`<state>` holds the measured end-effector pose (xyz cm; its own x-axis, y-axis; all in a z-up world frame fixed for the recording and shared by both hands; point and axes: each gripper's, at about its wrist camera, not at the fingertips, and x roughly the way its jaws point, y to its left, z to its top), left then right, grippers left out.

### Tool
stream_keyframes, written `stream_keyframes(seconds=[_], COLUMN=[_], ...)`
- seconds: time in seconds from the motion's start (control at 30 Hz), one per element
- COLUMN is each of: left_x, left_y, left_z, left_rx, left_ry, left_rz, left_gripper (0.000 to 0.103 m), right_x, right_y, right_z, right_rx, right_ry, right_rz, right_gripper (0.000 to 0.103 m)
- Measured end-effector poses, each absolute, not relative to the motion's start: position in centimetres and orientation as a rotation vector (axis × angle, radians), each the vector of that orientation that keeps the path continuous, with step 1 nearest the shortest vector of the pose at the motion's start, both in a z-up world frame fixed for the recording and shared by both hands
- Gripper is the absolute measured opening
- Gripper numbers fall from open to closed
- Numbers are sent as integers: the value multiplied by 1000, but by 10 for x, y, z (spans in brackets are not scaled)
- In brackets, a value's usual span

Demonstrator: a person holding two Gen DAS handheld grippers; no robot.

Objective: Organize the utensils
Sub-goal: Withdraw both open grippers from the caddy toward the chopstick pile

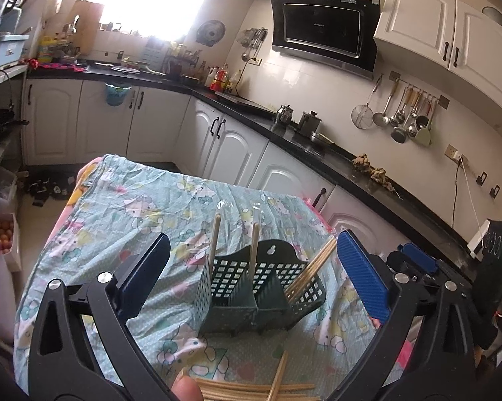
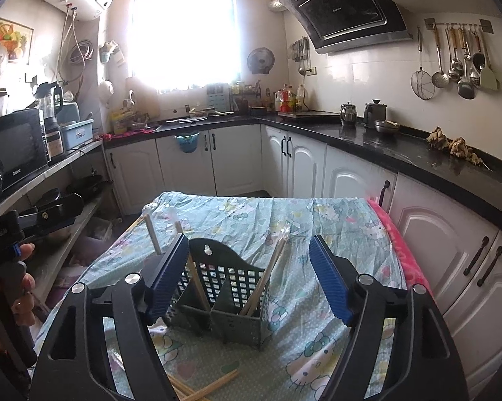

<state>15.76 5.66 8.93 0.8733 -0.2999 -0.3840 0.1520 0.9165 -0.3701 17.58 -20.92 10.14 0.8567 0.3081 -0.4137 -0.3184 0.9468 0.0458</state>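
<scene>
A dark green slotted utensil holder (image 1: 251, 287) stands on a table under a light blue cartoon cloth (image 1: 150, 207). Two wooden-handled utensils (image 1: 214, 244) stand upright in its left part, and a bundle of chopsticks (image 1: 312, 264) leans in its right part. Loose chopsticks (image 1: 251, 389) lie on the cloth near me. My left gripper (image 1: 251, 267) is open and empty, with the holder between its fingers and beyond them. In the right wrist view the holder (image 2: 224, 287) sits ahead of my right gripper (image 2: 247, 267), which is open and empty. Loose chopsticks (image 2: 204, 387) lie below it.
White cabinets under a black countertop (image 2: 368, 137) run behind and to the right of the table. A pink cloth edge (image 2: 398, 244) hangs at the table's right side. Shelves with a microwave (image 2: 16, 147) stand on the left. My left gripper's handle (image 2: 33, 220) shows at left.
</scene>
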Motion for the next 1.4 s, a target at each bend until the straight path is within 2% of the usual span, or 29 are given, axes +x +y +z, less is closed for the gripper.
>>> stream_keyframes(seconds=[1.4], left_x=[109], left_y=[71], left_z=[31], left_rx=[-326], left_ry=[579], left_rz=[-161], left_gripper=[92], right_x=[119], right_y=[-181], right_z=[51], right_rx=[-106], right_ry=[544], right_rz=[416], right_gripper=[76])
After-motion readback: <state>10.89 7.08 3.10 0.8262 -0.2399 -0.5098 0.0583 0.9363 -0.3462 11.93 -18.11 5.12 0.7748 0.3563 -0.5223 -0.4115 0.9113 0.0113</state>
